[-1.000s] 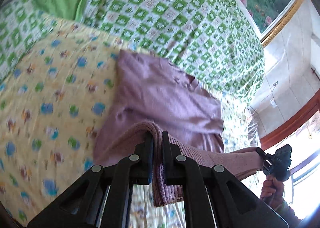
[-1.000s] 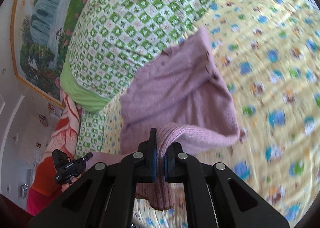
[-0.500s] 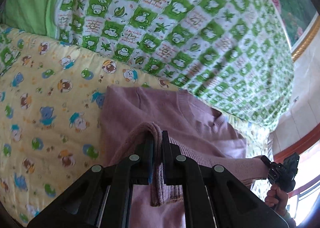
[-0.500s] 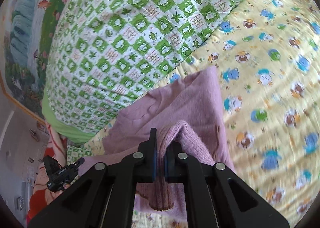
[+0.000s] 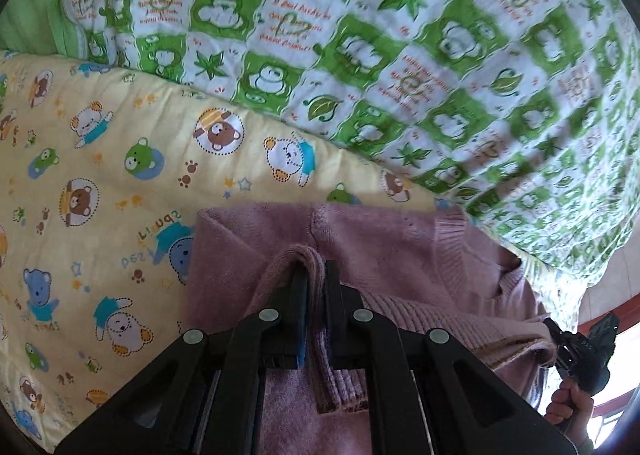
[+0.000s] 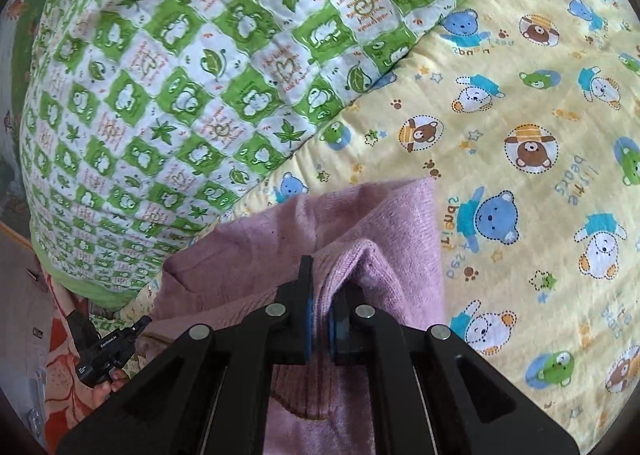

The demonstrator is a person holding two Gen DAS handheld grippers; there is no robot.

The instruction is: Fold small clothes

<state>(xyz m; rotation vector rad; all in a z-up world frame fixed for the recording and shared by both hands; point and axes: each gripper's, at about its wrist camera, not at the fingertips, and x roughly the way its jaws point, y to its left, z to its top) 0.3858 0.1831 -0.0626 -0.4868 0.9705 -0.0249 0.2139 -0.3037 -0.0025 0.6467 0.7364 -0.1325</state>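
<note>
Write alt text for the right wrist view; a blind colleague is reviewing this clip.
The right gripper is shut on a ribbed edge of a mauve knit sweater lying on a yellow bear-print sheet. A green-and-white checked quilt is bunched behind it, and the left gripper shows at lower left.

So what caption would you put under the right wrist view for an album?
Right tool shut on a pink sweater above a yellow bear-print sheet.

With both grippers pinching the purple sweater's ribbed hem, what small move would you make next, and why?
Probably lower both and release. The left gripper and right gripper hold the hem over the purple sweater, near its far edge on the yellow bear sheet, so the fold looks carried over.
</note>
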